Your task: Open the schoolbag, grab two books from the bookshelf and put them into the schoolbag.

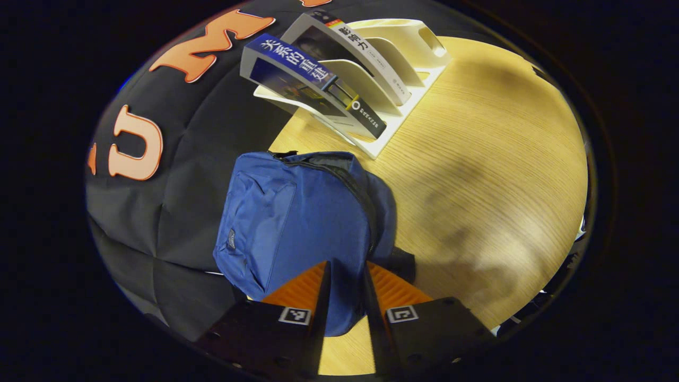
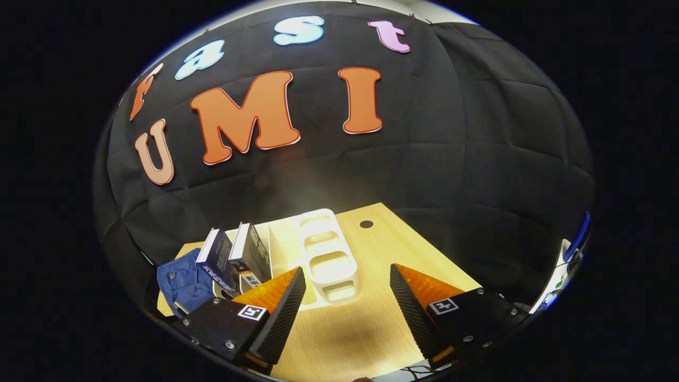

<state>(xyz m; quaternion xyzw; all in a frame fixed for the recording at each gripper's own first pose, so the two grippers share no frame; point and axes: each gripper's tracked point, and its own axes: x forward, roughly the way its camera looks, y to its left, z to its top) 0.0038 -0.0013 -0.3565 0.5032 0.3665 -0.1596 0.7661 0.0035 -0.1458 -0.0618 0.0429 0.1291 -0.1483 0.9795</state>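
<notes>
A blue schoolbag (image 1: 297,223) lies on the wooden table (image 1: 477,159) in the left gripper view, its black zipper (image 1: 360,196) running along the right edge. My left gripper (image 1: 347,286) is nearly closed, with the bag's lower fabric pinched between its fingers. Beyond the bag stands a white bookshelf (image 1: 414,48) holding two leaning books: a blue one (image 1: 297,69) and a pale one (image 1: 350,48). In the right gripper view, my right gripper (image 2: 347,297) hangs open over the table, empty, in front of the bookshelf (image 2: 326,260). The two books (image 2: 233,254) and the schoolbag (image 2: 183,281) sit to its left.
The booth's black cloth wall rises right behind the bookshelf and to the left of the bag. A small round hole (image 2: 366,224) marks the table near its far edge. Bare wood (image 2: 371,329) spreads to the right of the bookshelf and below the right gripper.
</notes>
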